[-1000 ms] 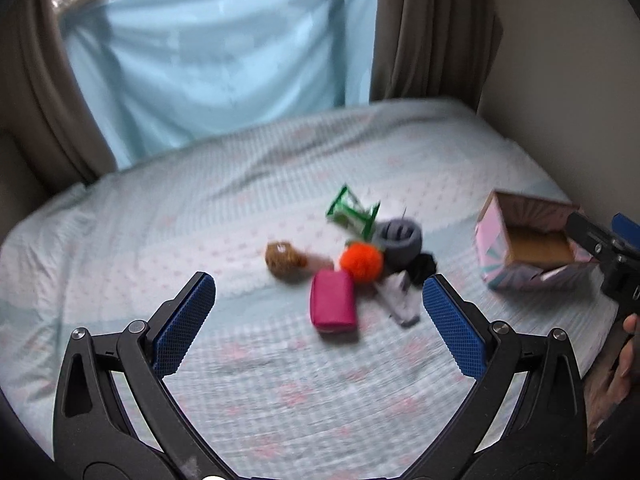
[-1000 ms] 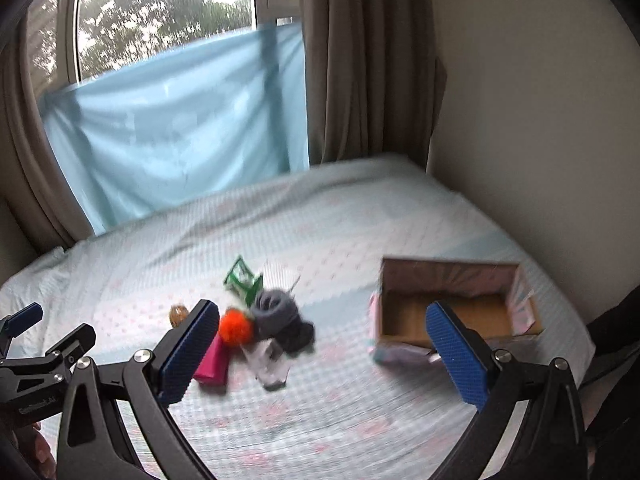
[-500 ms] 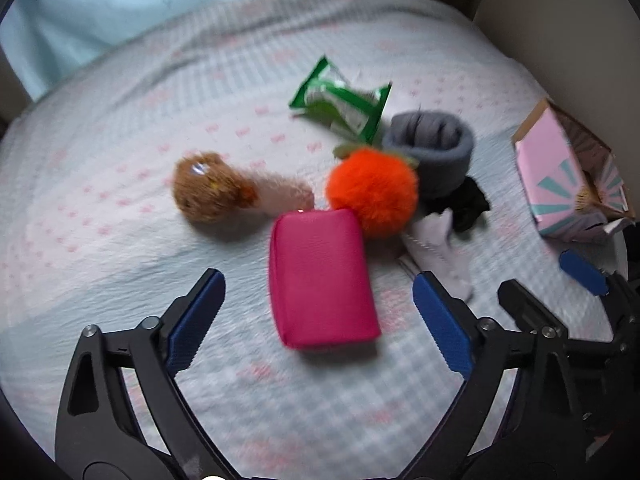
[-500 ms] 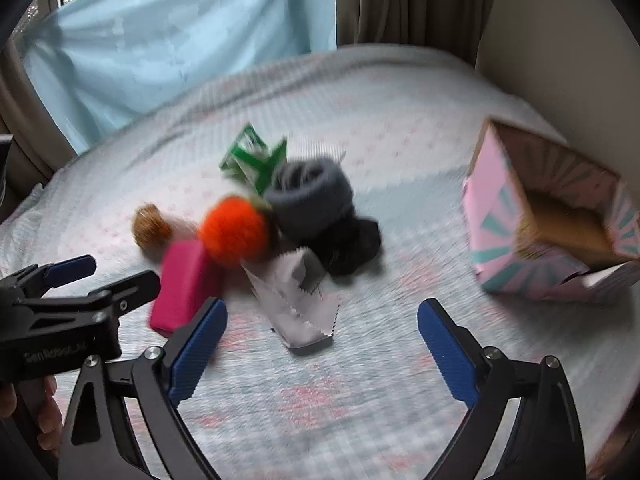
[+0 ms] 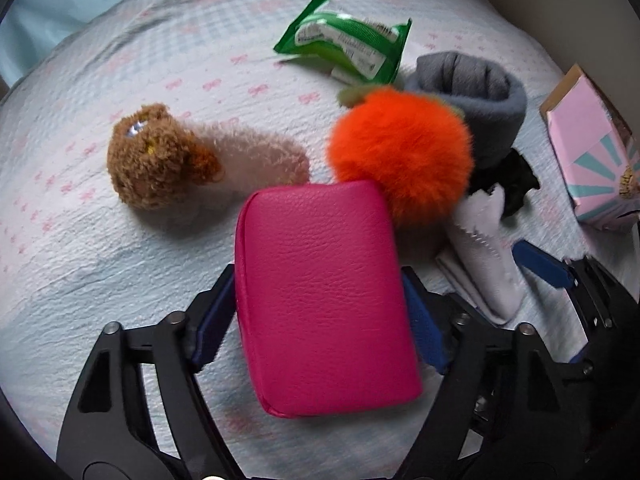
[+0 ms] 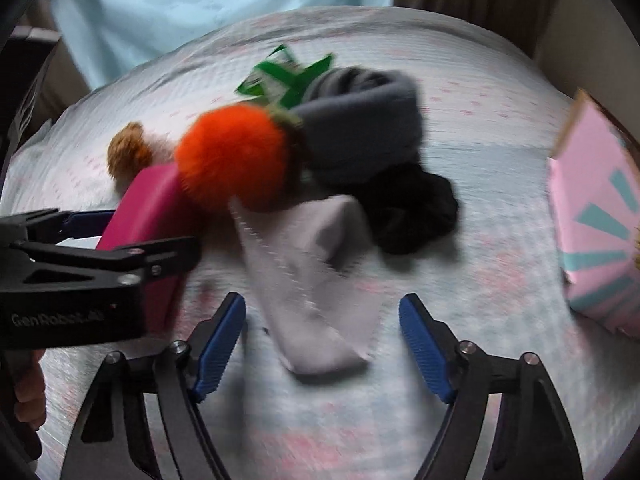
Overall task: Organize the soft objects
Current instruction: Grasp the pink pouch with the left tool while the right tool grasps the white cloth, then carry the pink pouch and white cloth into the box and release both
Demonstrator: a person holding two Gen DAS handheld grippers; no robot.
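Between the left gripper's (image 5: pixel 320 312) closing jaws lies the pink pouch (image 5: pixel 324 296), long axis running near-to-far; pad contact is unclear. The right gripper (image 6: pixel 322 340), jaws closing but apart, straddles the grey cloth (image 6: pixel 308 280).

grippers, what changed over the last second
Both came down onto the pile with jaws closing. The left gripper now straddles the pink pouch, its pads at the pouch's sides; the right gripper brackets the grey cloth without touching. The pile and the box lie as before.
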